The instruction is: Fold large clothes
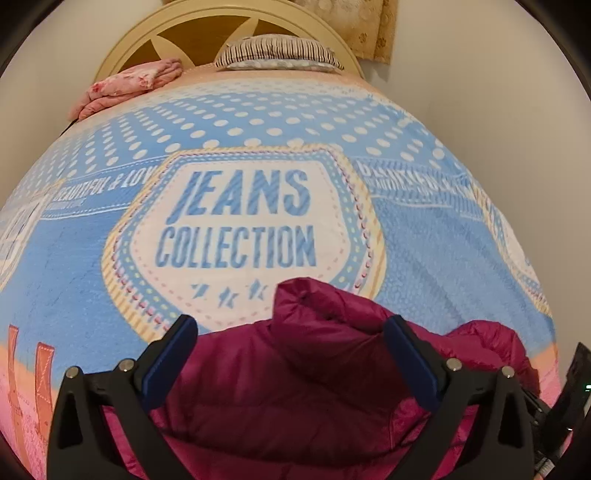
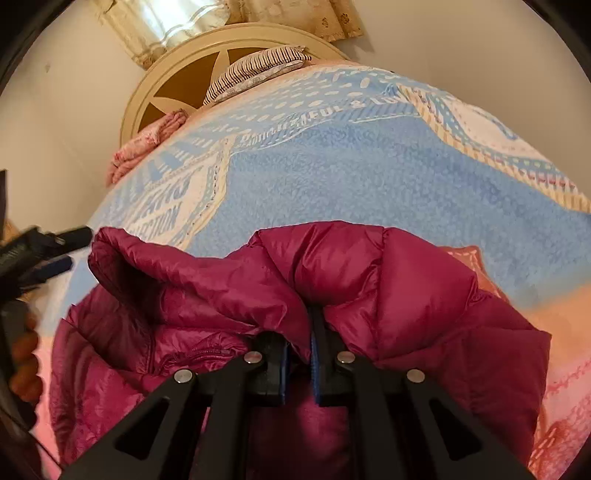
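Observation:
A magenta puffer jacket lies bunched on the near end of the bed. My left gripper is open, its blue-padded fingers spread over the jacket, holding nothing. My right gripper is shut on a fold of the jacket and lifts it, so the fabric drapes over the fingers. The left gripper also shows at the left edge of the right wrist view.
The bed carries a blue and pink blanket printed "JEANS COLLECTION". A striped pillow and a folded pink cloth lie by the cream headboard. Walls stand on both sides.

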Demonstrator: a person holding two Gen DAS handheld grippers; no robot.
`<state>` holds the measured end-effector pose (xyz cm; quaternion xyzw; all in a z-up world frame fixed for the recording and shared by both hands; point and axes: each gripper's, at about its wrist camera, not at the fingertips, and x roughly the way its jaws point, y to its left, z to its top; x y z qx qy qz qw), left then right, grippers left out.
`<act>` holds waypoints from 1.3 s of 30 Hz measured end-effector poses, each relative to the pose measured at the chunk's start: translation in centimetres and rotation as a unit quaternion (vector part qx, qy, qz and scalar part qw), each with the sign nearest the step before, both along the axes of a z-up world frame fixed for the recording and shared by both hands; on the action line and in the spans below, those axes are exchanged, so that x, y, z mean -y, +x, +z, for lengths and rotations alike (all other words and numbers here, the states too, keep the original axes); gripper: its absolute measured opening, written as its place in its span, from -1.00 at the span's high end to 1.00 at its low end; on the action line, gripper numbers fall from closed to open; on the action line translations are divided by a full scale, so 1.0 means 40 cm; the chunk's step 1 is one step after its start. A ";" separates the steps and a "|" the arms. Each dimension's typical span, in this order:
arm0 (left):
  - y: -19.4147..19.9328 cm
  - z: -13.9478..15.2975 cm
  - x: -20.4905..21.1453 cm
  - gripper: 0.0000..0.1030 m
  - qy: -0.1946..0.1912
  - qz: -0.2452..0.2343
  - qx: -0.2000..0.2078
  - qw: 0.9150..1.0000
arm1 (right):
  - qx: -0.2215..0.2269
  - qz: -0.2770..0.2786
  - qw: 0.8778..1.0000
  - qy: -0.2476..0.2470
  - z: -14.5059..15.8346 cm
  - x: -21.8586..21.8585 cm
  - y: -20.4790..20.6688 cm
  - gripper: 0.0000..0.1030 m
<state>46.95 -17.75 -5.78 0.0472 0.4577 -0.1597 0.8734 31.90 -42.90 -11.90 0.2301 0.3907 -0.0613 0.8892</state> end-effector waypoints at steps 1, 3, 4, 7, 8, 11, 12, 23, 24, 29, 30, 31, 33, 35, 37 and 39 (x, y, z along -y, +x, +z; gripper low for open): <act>0.000 -0.007 0.007 -0.97 0.004 0.000 0.000 1.000 | 0.002 0.000 1.000 0.005 -0.001 0.001 -0.001 0.86; 0.002 -0.029 0.015 -0.72 0.019 0.002 -0.009 1.000 | 0.005 0.000 1.000 0.011 -0.003 0.003 -0.002 0.86; 0.001 -0.037 0.012 -0.42 0.024 0.001 -0.018 1.000 | 0.006 -0.001 1.000 0.014 -0.004 0.003 -0.006 0.86; -0.017 -0.061 -0.019 0.19 0.025 -0.004 -0.042 0.999 | 0.009 -0.001 1.000 0.021 -0.007 0.006 -0.008 0.86; -0.030 -0.064 -0.039 0.27 0.022 -0.002 -0.046 0.999 | 0.010 -0.001 1.000 0.022 -0.007 0.006 -0.009 0.86; -0.074 -0.062 -0.085 0.27 0.028 -0.003 -0.043 0.999 | 0.010 -0.001 1.000 0.022 -0.006 0.003 -0.010 0.86; -0.091 -0.066 -0.100 0.27 0.036 -0.002 -0.043 0.998 | 0.010 -0.001 1.000 0.021 -0.007 0.004 -0.010 0.86; -0.098 -0.003 -0.132 -0.57 -0.012 0.006 -0.012 1.000 | 0.009 -0.001 1.000 0.009 -0.006 -0.002 -0.012 0.86; -0.089 -0.001 -0.117 -0.57 -0.020 -0.001 -0.017 1.000 | 0.009 -0.001 1.000 0.009 -0.006 -0.003 -0.012 0.86; -0.043 -0.030 -0.027 -0.58 -0.053 -0.018 -0.062 0.997 | 0.009 -0.001 1.000 0.009 -0.006 -0.003 -0.012 0.86; -0.033 -0.045 -0.012 -0.58 -0.048 -0.016 -0.070 0.996 | 0.009 -0.001 1.000 0.010 -0.006 -0.003 -0.013 0.86; -0.025 -0.055 -0.003 -0.58 -0.048 -0.014 -0.081 0.995 | 0.010 -0.001 1.000 0.010 -0.005 -0.004 -0.013 0.86; -0.032 -0.049 -0.005 -0.58 -0.080 -0.014 -0.098 0.992 | 0.010 -0.001 1.000 0.011 -0.005 -0.004 -0.014 0.86; -0.063 -0.005 -0.015 -0.58 -0.108 -0.019 -0.061 0.992 | 0.011 -0.001 1.000 0.011 -0.005 -0.003 -0.014 0.86; -0.082 0.030 -0.005 -0.59 -0.093 -0.025 -0.027 0.995 | 0.012 -0.001 1.000 0.012 -0.004 -0.003 -0.015 0.86; -0.096 0.038 0.015 -0.65 -0.084 -0.043 -0.028 0.995 | 0.013 -0.001 1.000 0.014 -0.004 -0.003 -0.016 0.86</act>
